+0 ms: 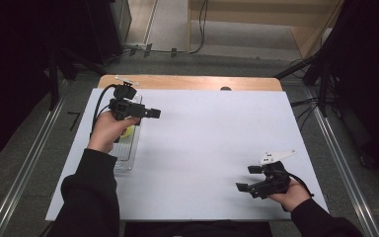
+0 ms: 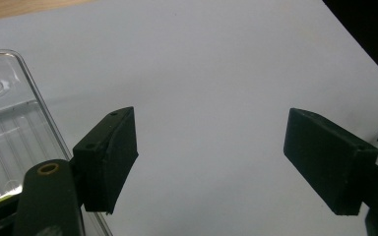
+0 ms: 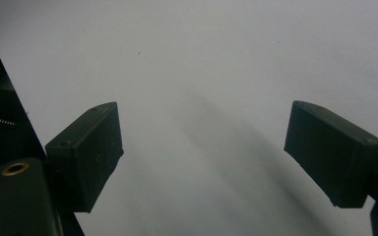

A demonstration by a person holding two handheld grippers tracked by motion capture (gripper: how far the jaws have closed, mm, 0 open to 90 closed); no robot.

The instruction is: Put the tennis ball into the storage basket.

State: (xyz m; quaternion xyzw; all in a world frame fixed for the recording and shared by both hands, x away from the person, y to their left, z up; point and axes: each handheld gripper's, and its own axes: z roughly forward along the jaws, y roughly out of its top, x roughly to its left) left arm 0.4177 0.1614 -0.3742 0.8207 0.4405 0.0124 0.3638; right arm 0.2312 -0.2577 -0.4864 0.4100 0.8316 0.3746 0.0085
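Sleeved forearms reach over a white table [image 1: 202, 148], left gripper [image 1: 154, 113] gaping empty just beside a clear plastic tray [image 1: 128, 148] holding something yellow-green [image 1: 127, 132], right gripper [image 1: 249, 178] gaping empty well apart from that tray.

open white table [image 1: 212, 148], clear tray [image 1: 128, 150] along left edge

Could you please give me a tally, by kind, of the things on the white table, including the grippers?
Black grippers: 2, the left gripper and the right gripper, both with jaws apart and nothing between them.
Clear plastic tray: 1
Yellow-green item in the tray, mostly hidden by the hand: 1
Total: 4
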